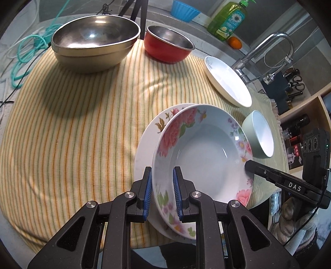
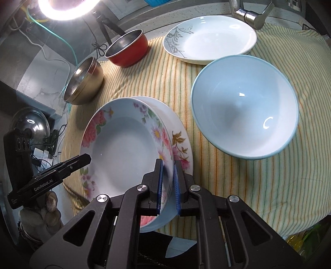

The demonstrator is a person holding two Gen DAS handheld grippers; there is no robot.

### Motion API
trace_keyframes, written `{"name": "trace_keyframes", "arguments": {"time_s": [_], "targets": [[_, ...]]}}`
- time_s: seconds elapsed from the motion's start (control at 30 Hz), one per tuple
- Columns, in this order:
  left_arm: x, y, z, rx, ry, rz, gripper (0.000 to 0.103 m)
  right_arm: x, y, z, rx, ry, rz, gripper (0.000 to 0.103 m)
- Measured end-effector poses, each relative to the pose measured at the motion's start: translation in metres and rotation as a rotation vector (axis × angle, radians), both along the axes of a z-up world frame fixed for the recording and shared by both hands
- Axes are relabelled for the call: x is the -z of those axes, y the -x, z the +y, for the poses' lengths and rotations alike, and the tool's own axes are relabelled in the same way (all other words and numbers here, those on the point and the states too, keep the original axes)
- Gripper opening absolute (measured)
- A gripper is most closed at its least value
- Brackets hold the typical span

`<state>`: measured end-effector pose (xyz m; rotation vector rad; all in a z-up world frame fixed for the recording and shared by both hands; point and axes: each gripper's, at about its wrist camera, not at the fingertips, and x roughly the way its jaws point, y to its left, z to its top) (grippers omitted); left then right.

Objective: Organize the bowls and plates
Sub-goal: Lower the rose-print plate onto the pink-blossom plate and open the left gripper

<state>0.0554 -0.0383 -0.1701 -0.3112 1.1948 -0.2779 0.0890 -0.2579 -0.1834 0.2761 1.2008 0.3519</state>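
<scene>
A deep plate with pink flowers (image 1: 202, 157) is held at two opposite sides of its rim. My left gripper (image 1: 162, 168) is shut on the near rim in the left wrist view. My right gripper (image 2: 168, 162) is shut on the other side of the deep plate (image 2: 124, 149). Each gripper shows in the other's view: the right gripper (image 1: 248, 164), the left gripper (image 2: 88, 158). Under the deep plate lies a flat white floral plate (image 1: 148, 136) (image 2: 181, 142) on the striped cloth. I cannot tell whether the two plates touch.
On the striped cloth (image 1: 72, 128) stand a large steel bowl (image 1: 95, 41) (image 2: 84, 82), a red bowl (image 1: 167, 45) (image 2: 128, 49), a white leaf-patterned plate (image 1: 227, 80) (image 2: 211, 39) and a pale blue bowl (image 1: 258, 134) (image 2: 244, 107). A tap (image 1: 269, 47) and a soap bottle (image 1: 227, 18) stand behind.
</scene>
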Motion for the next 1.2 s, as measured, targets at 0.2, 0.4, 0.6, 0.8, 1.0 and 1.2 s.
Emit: {"name": "trace_keyframes", "arguments": {"time_s": [0.2, 0.4, 0.6, 0.8, 1.0, 1.2], "targets": [[0.000, -0.003, -0.004, 0.004, -0.024, -0.004, 0.018, 0.001, -0.001, 0.003, -0.005, 0.009, 0.003, 0.011], [0.000, -0.005, -0.008, 0.011, -0.050, -0.013, 0.018, 0.000, -0.001, 0.005, -0.010, 0.033, -0.006, 0.011], [-0.001, -0.006, -0.010, 0.021, -0.071, -0.017, 0.018, -0.003, 0.001, 0.014, -0.037, 0.079, -0.022, 0.017], [-0.002, -0.007, -0.011, 0.023, -0.094, -0.025, 0.018, -0.004, 0.002, 0.019, -0.055, 0.095, -0.032, 0.025], [-0.002, -0.006, -0.010, 0.022, -0.093, -0.028, 0.018, -0.004, 0.002, 0.019, -0.056, 0.095, -0.035, 0.025], [-0.007, -0.005, -0.008, 0.018, -0.087, -0.041, 0.022, -0.017, 0.009, 0.018, -0.062, 0.095, -0.099, 0.054]]}}
